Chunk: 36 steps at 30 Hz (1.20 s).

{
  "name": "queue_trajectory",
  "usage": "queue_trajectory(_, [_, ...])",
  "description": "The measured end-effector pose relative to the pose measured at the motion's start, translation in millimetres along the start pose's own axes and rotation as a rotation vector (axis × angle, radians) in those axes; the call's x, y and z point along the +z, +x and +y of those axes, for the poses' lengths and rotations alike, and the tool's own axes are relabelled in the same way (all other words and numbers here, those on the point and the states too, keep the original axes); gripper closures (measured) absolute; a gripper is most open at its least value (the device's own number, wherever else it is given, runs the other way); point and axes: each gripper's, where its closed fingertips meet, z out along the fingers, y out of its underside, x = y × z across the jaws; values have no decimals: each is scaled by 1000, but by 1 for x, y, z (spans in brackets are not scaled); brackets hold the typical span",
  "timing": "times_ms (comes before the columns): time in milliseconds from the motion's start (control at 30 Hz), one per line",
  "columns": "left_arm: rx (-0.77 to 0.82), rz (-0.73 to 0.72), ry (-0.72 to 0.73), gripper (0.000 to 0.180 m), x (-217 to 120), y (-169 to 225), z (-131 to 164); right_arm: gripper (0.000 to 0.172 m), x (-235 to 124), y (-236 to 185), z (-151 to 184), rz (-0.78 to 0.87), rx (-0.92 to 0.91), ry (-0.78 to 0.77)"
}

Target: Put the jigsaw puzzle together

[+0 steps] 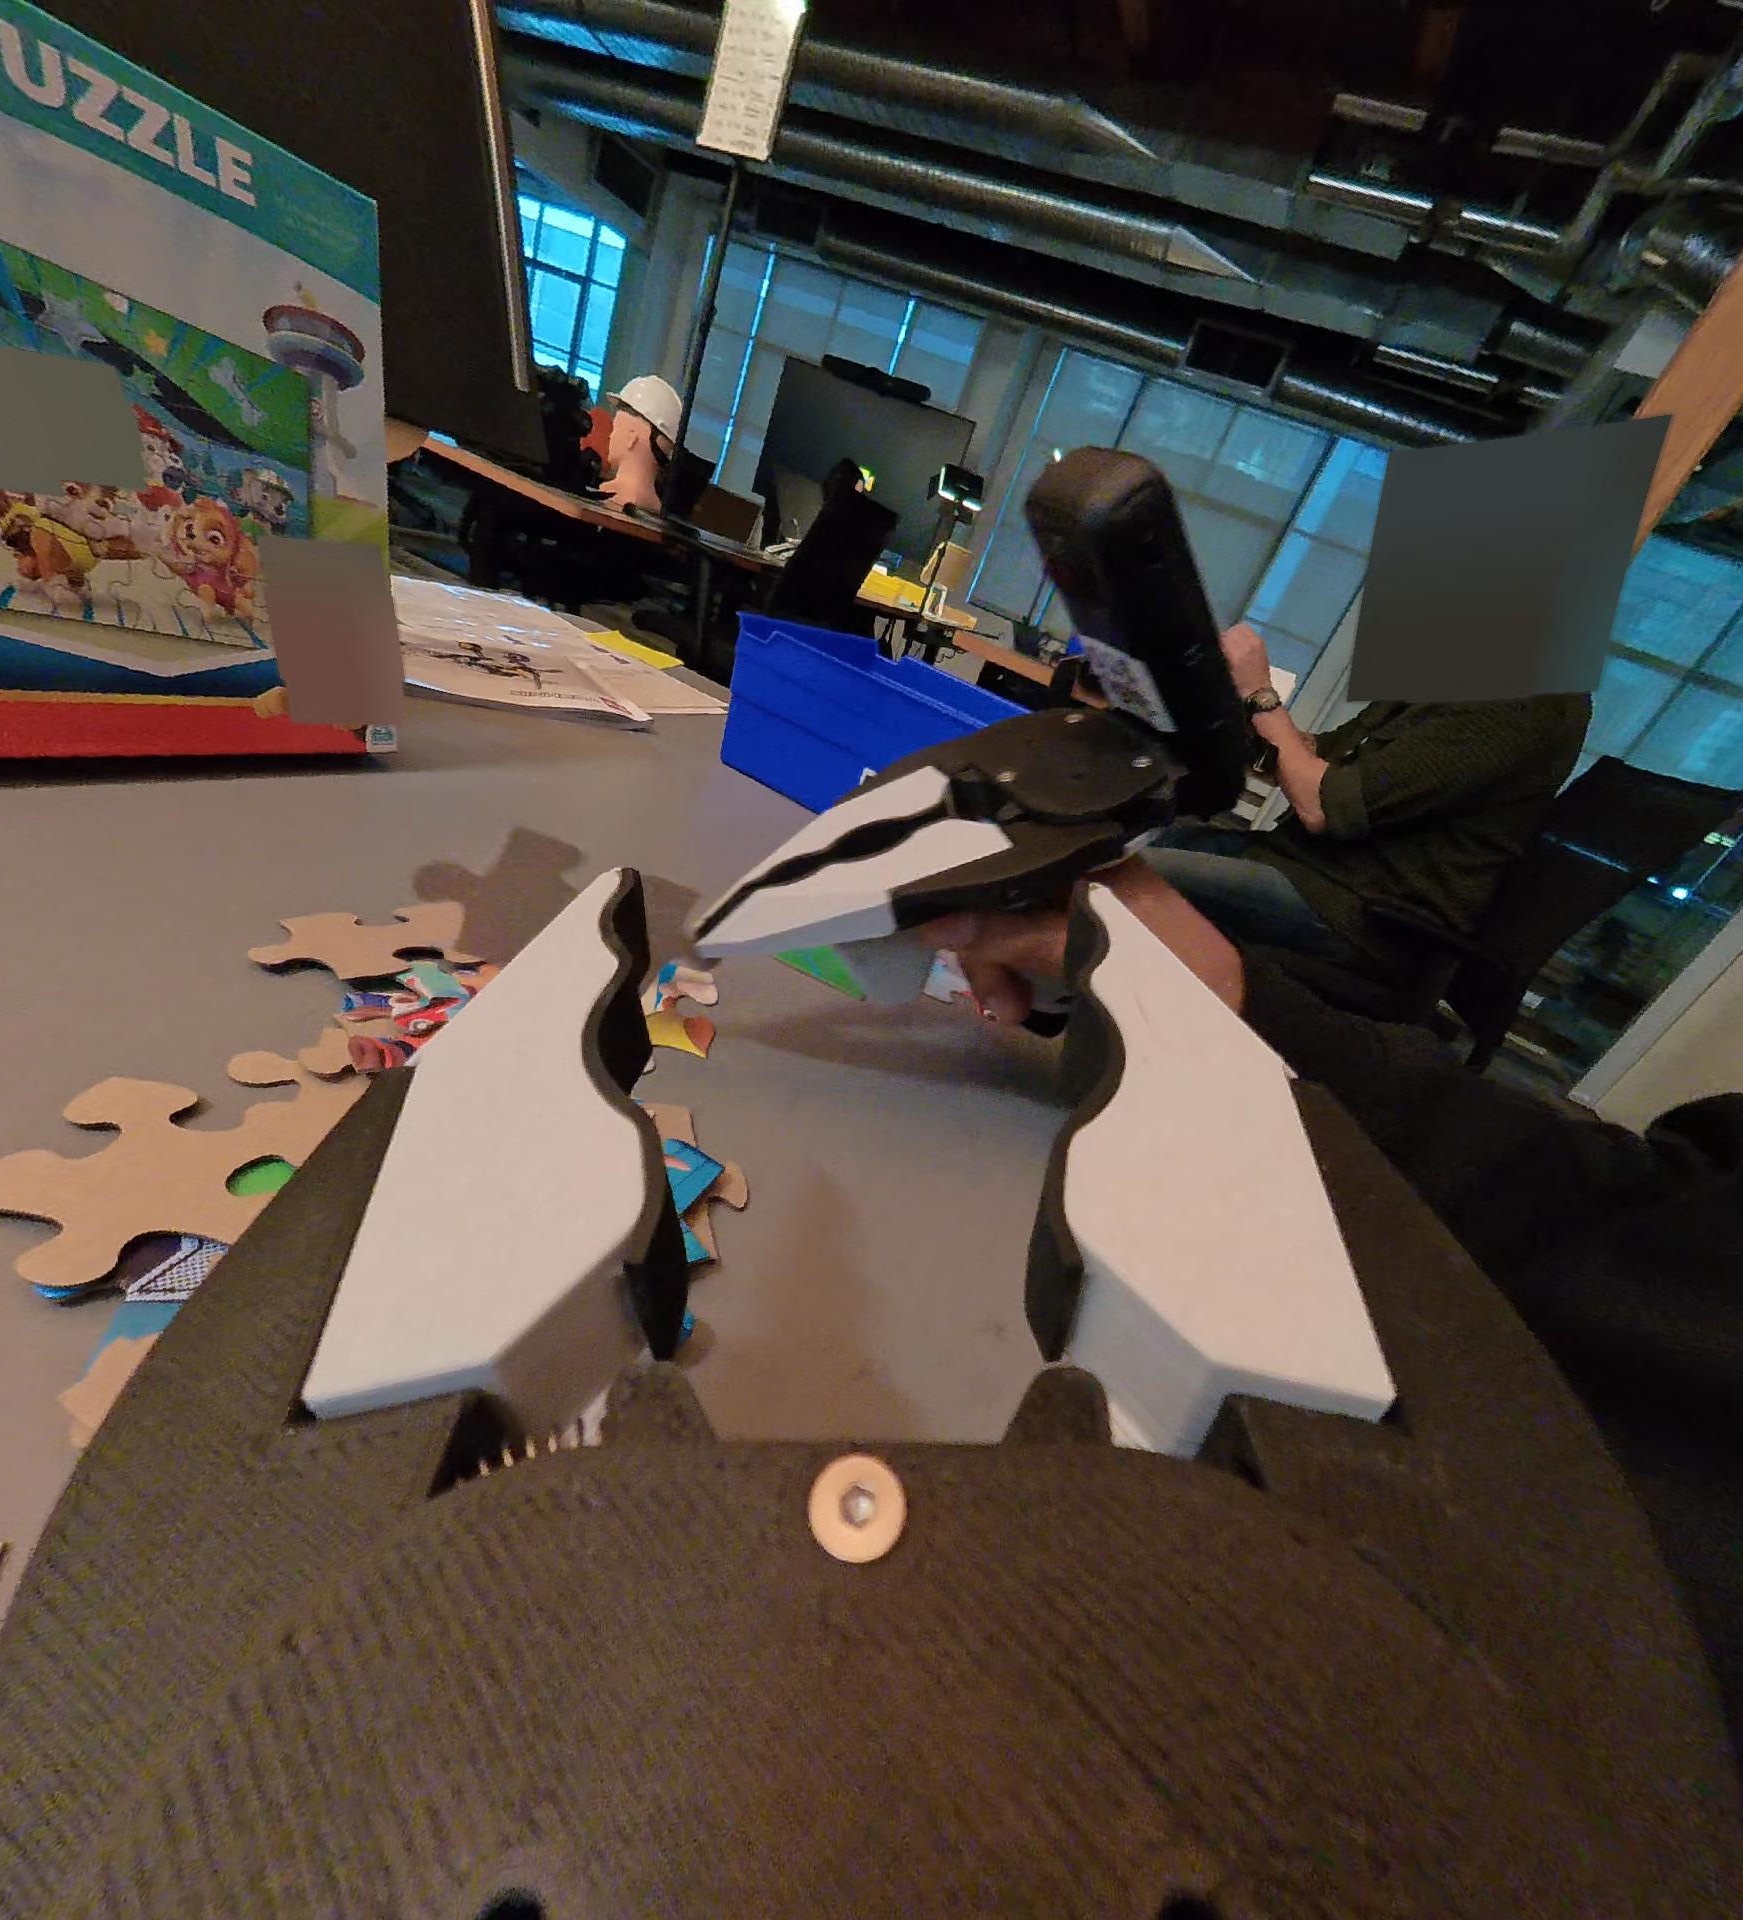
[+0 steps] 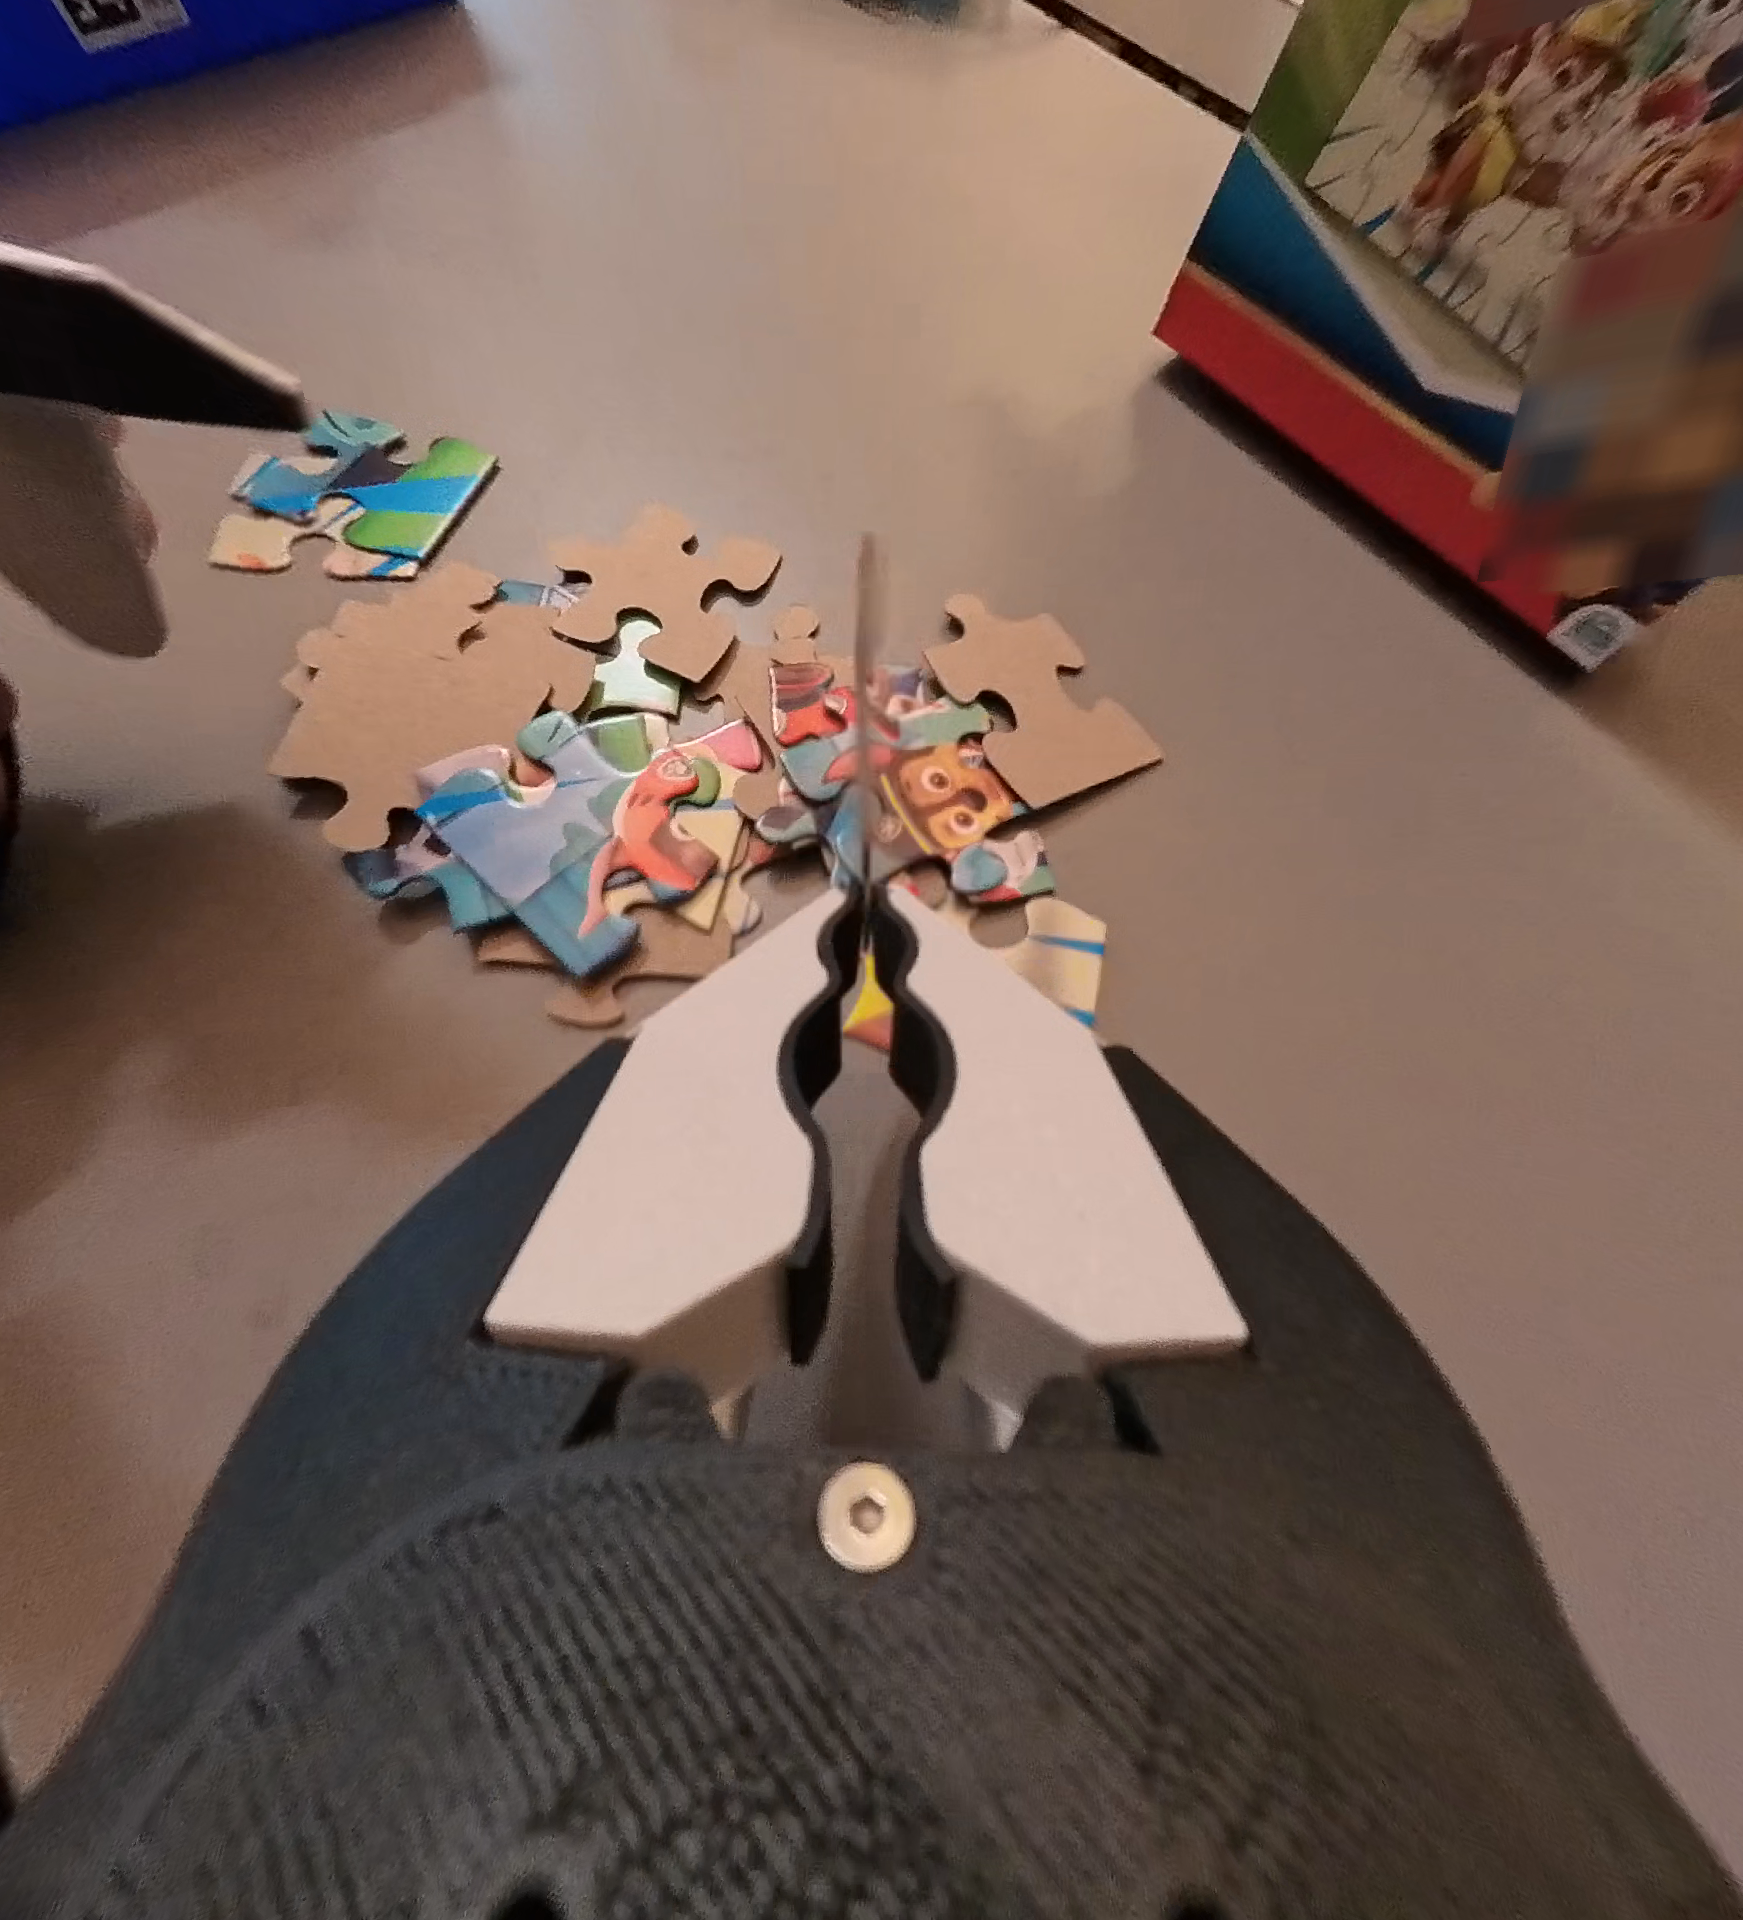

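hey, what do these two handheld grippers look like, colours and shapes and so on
Both match. The left gripper has a broad, ribbed black body with a silver bolt in the middle. Its two wedge-shaped fingers are light grey on top with wavy black inner pads. The right gripper is built the same; seen from the left wrist view, it carries a black upright handle with a patterned sticker.

2 close wrist views, shared puzzle pieces [image 2: 701,790]

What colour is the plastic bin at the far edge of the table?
The plastic bin is bright blue; the left wrist view shows it best.
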Motion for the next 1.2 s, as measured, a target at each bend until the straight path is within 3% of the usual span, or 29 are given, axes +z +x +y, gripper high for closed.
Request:
queue_trajectory(233, [-6,-4,-2,102,0,-1,1,172,-71,-17,30,-42,-50,18])
queue_trajectory(433, [0,-12,-10,102,1,-3,2,172,-106,-38,71,110,-536,0])
queue_trajectory(533, [4,-18,-17,101,2,-3,3,144,-108,-42,97,150,-657,-101])
queue_trajectory(633, [13,-25,-19,102,1,-4,3,126,-113,-46,101,77,-493,-105])
queue_trajectory(767, [17,-30,-19,102,1,-4,4,119,-119,-32,86,60,-249,-50])
queue_trajectory(900, [16,-27,-21,102,1,-4,4,117,-100,-30,87,26,-35,-82])
queue_trajectory(1033, [11,-28,-17,102,0,-4,3,105,-77,-35,97,-19,54,-155])
queue_trajectory(1200, [-2,-24,-15,102,0,-4,3,112,-66,-35,97,-24,15,-179])
